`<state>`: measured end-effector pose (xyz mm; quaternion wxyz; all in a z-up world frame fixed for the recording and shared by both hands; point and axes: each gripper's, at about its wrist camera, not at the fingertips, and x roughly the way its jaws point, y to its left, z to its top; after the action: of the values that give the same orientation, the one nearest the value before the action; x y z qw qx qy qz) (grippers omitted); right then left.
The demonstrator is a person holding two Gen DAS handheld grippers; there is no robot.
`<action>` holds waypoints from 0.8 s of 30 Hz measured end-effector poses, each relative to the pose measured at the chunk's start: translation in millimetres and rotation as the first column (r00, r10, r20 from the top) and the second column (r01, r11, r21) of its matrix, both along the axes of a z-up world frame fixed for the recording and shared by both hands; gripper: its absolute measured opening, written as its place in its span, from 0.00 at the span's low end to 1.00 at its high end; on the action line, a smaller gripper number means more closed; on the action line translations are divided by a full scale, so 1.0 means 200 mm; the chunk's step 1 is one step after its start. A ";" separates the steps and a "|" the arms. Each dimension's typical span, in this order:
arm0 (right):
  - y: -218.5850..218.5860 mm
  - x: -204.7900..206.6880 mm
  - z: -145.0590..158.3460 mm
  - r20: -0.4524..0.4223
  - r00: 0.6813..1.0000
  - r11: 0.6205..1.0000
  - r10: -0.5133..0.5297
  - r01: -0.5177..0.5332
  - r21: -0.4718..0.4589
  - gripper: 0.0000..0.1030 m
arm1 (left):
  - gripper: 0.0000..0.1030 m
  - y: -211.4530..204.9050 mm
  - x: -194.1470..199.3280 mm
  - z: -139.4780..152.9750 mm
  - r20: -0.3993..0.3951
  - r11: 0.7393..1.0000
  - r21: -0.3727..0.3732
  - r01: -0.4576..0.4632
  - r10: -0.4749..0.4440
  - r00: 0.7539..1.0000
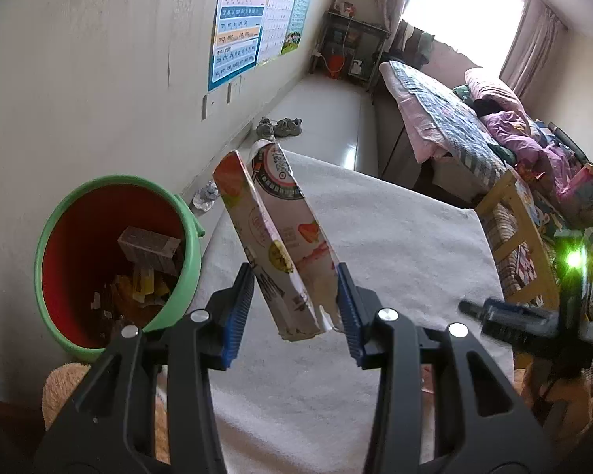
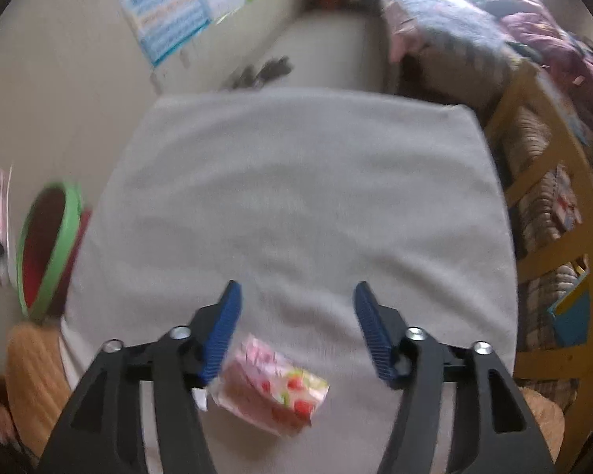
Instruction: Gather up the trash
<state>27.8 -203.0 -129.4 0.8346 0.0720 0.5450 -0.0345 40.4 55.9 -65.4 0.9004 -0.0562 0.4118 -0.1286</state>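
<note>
Here, listed left to right as I read my two feeds.

Item: bin (image 1: 114,260), green rim, red inside, at about nine o'clock from my left claw, standing off the left edge of the table (image 1: 395,237). It already holds a brown box and yellow wrappers. Its mouth tips toward my camera.

Item: left claw (image 1: 296,296), partly closed on a flattened carton (image 1: 272,237). The right pad presses the carton's torn lower edge; the left pad sits just beside its other face, contact I cannot confirm. The carton's long axis runs from the pads up toward eleven o'clock, its far end leaning toward the bin side. I judge the carry-over is the step in hand: the bin lies left of the carton, so the move is a swing toward nine o'clock, then a release over the mouth.

Item: right claw (image 2: 294,316), jaws wide apart, holding nothing. The feed is blurred.

Item: pink snack packet (image 2: 271,393) with red fruit print, lying on the white table cloth at about seven o'clock from the right claw, close under its left finger. Its long axis runs roughly ten to four. This claw is plainly the nearer one; to take the packet I would need to draw back and left before closing.

Item: the bin again, in the right feed, far off at nine o'clock.
</note>
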 end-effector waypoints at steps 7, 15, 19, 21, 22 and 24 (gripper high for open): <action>0.13 -0.14 -0.17 -0.134 0.965 0.973 0.226 -0.231 -0.018 0.82 | 0.40 0.01 0.00 -0.01 -0.016 1.000 -0.011 0.000 0.000 1.000; 0.16 -0.18 -0.30 -0.197 0.955 0.973 0.223 -0.231 -0.017 0.55 | 0.40 -0.01 0.02 -0.03 -0.028 1.000 -0.006 0.018 -0.018 0.999; 0.18 -0.20 -0.28 -0.180 0.960 0.975 0.216 -0.221 -0.012 0.41 | 0.40 0.00 0.03 -0.04 -0.031 1.000 -0.009 0.016 -0.016 0.999; 0.16 -0.21 -0.23 -0.153 0.968 0.980 0.200 -0.199 0.021 0.34 | 0.40 0.00 0.03 -0.04 -0.032 1.000 -0.009 0.013 -0.014 0.999; 0.17 -0.21 -0.21 -0.137 0.971 0.981 0.194 -0.192 0.026 0.34 | 0.40 0.00 0.04 -0.04 -0.033 1.000 -0.009 0.011 -0.011 0.999; 0.19 -0.20 -0.14 -0.089 0.977 0.981 0.192 -0.191 0.022 0.34 | 0.40 0.00 0.04 -0.05 -0.034 1.000 -0.009 0.010 -0.010 0.999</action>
<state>-12.2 -164.0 -156.6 0.8078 0.0232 0.5871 0.0465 47.7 56.0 -74.5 0.8923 -0.0603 0.4269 -0.1340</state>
